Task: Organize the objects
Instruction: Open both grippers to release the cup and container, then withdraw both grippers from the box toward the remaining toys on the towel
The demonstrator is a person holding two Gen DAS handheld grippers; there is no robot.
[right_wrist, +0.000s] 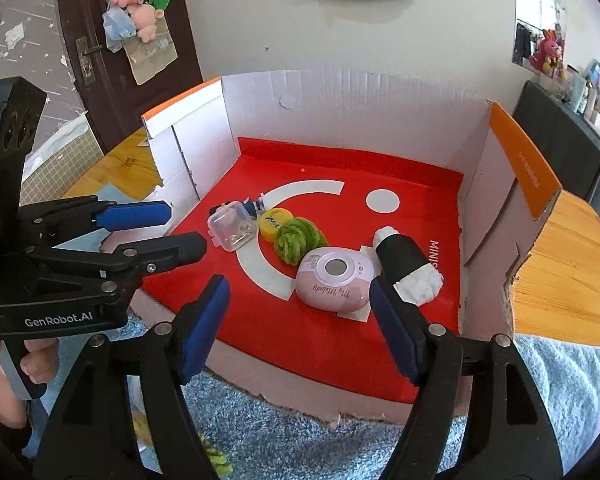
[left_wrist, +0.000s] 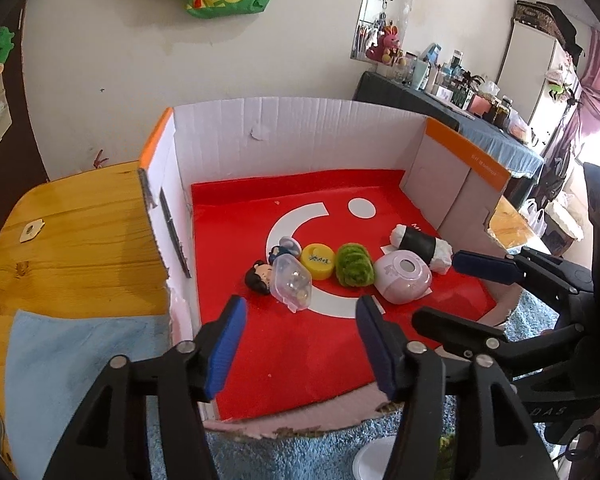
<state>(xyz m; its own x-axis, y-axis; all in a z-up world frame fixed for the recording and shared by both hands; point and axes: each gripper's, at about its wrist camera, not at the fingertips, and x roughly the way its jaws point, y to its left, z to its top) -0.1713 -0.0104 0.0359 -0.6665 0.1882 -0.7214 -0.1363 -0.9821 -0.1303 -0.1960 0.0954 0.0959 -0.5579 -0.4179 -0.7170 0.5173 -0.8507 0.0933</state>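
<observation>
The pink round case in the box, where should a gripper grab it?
Probably across the pink case's rounded sides, coming down from above. It lies flat, lid up. Green fuzzy ball and black-and-white roll crowd two sides, so use the freer near-far direction.

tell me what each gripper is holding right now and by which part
Nothing is held. The left gripper and right gripper both stand open and empty, short of the objects lying in the box.
</observation>
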